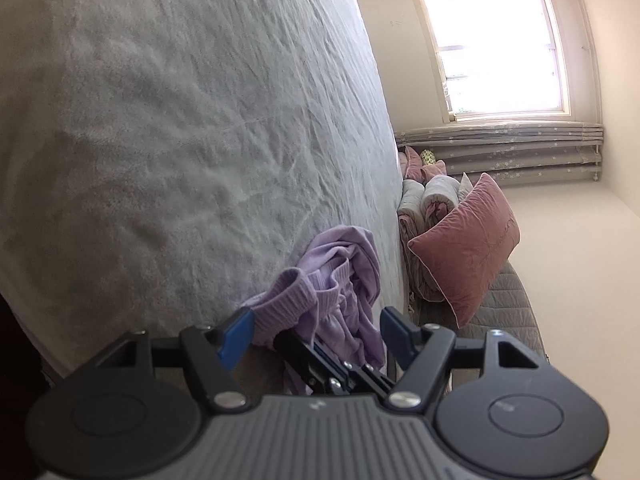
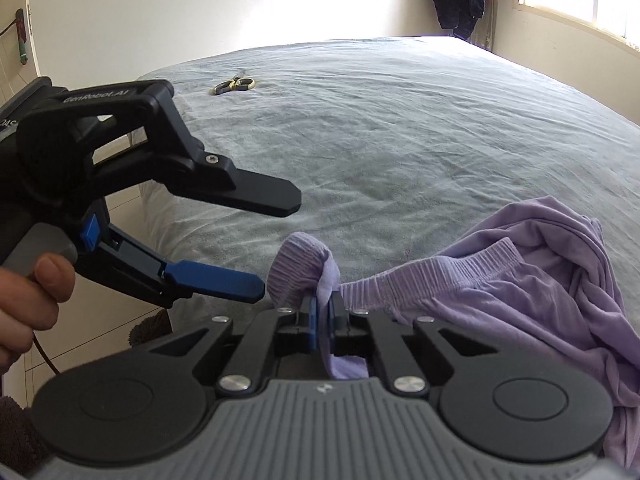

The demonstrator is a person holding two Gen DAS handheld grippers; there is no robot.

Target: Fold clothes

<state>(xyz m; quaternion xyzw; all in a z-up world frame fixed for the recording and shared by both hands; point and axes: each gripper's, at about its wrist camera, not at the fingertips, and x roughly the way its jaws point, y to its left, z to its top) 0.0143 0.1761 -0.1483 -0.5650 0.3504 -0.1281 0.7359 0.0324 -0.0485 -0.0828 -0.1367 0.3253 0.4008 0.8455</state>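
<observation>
a person's hand [image 2: 24, 300] holds the black left gripper with blue pads [image 2: 280, 244], its jaws spread wide and empty. just right of it, the black right gripper [image 2: 322, 320] pinches a ribbed cuff, probably a sleeve, of the crumpled lilac knit garment [image 2: 520, 288] lying on the wrinkled grey bedsheet [image 2: 400, 140].

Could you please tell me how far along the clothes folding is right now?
Barely started. The lilac garment lies crumpled on the grey bedsheet, no fold visible. The right gripper is shut on its edge; the left gripper is open beside its cuff. Spreading and folding remain.
</observation>
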